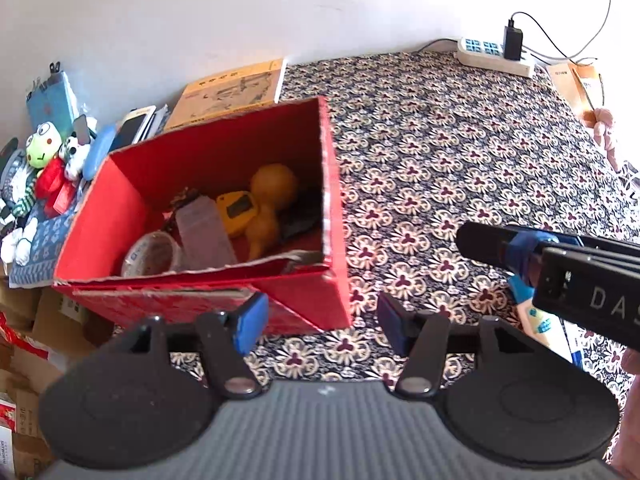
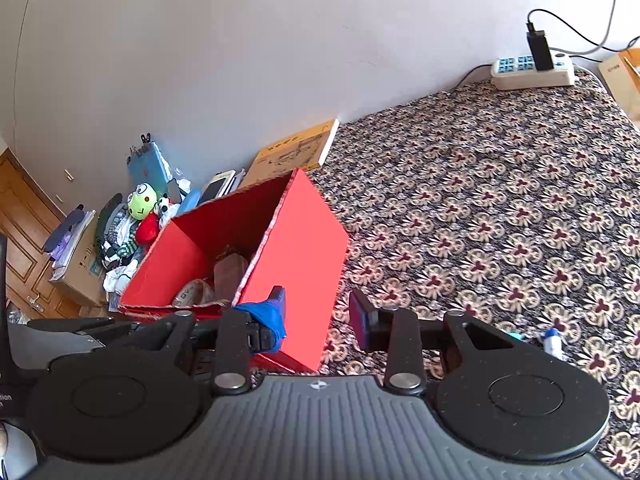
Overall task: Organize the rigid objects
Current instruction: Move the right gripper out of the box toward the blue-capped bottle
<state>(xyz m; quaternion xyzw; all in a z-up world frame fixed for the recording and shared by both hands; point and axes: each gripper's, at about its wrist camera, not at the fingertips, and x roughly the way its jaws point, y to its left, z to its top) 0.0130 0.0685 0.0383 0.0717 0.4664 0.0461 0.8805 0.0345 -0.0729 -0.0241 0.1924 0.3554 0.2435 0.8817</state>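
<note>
Centrally, ahead of both finger pairs, stands the red box (image 1: 224, 216), the task's container, on a flower-patterned cloth (image 1: 460, 152). Inside it lie a yellow gourd-shaped toy (image 1: 272, 200), a yellow meter (image 1: 238, 212), a clear plastic case (image 1: 206, 236) and a tape roll (image 1: 154, 256). The left gripper (image 1: 318, 322) hovers just before the box's near corner, its 2 blue pads spread apart and holding nothing. The right gripper (image 2: 320, 316) likewise has its fingers released and empty, with the box's outer wall directly beyond its left finger. From the left wrist view, the right gripper's body appears off to the right of the left fingers. Beyond the right finger of the right gripper, a small white bottle with a blue cap (image 2: 554, 340) lies on the cloth, seemingly not yet stowed. Probable step: fetching that remaining item. Good practice would be to approach it from above, align the pads across its narrow width, close firmly, then lift clear of the box rim before lowering. Farther out, plush toys (image 1: 42, 164), a yellow book (image 1: 232, 94) and a power strip (image 1: 496, 56) sit along the wall.
</note>
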